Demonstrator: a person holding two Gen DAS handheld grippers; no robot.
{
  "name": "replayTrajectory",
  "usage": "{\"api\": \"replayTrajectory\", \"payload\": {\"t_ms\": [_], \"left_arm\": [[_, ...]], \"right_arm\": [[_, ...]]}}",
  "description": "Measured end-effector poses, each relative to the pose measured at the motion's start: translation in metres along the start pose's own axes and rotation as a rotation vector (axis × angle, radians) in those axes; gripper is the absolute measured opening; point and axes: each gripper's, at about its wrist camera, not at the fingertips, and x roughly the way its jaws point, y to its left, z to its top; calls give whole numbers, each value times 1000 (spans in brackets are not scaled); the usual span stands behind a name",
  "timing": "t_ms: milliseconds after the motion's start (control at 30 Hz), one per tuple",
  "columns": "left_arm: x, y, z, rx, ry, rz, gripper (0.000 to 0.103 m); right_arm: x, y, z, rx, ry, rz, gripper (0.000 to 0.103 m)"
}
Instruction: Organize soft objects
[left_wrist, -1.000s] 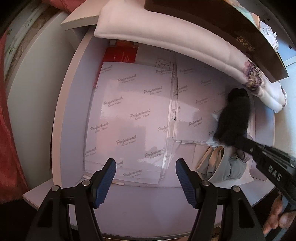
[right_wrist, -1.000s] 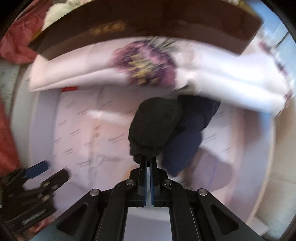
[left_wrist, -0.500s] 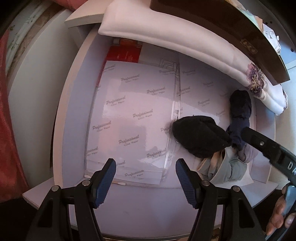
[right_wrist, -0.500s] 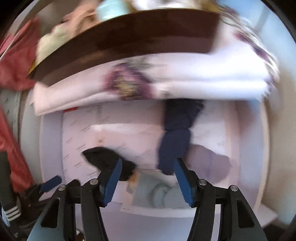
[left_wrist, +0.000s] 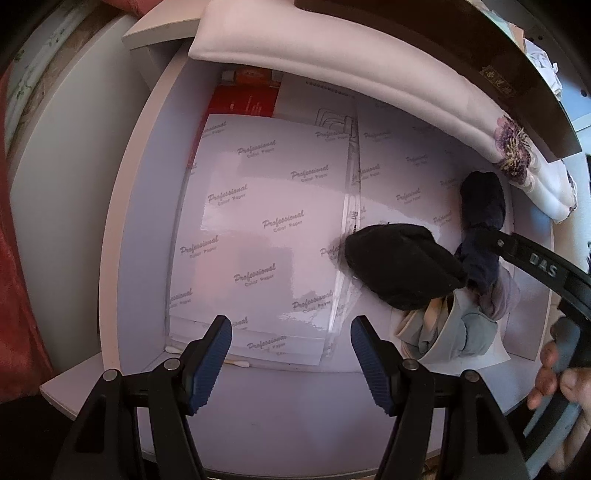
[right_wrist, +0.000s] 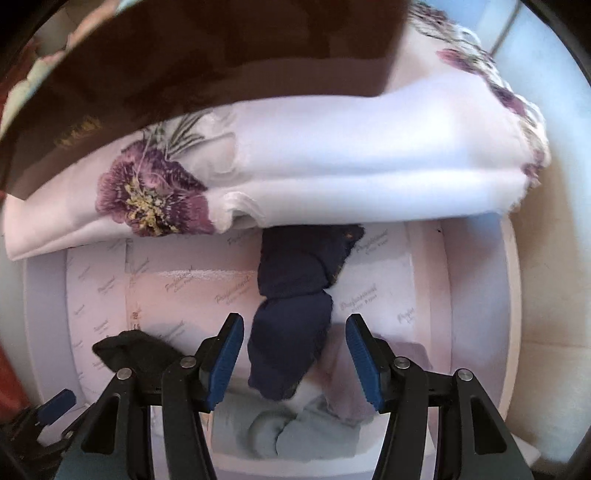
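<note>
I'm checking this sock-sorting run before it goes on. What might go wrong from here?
1. The open right gripper straddles the navy sock, whose far end lies against the folded floral cloth; a lift might drag that cloth.
2. The black sock lies partly on the grey-blue clothes, so it could slip or snag.
3. The glossy paper sheets look slippery and may shift.

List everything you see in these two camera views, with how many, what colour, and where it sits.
black sock: 1, black, on the glossy sheets, right of centre
navy sock: 1, dark blue, between the right gripper's fingers, untouched
grey-blue cloth: 1, pale grey-blue, drawer front right
folded floral cloth: 1, white with purple flowers, over drawer back
photo paper sheets: several, glossy white, lining the drawer
red packet: 1, red, back left
left gripper: 1, black with blue pads, open
right gripper: 1, same, open
</note>
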Motion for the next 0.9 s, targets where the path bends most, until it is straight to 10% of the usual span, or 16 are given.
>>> {"api": "replayTrajectory", "payload": {"t_ms": [367, 900], "left_arm": [[16, -8, -2, 27, 29, 24, 68], [9, -7, -4, 42, 7, 30, 68]], "right_arm": [[27, 10, 2, -67, 56, -73, 30], [-34, 28, -48, -146, 99, 14, 29]]}}
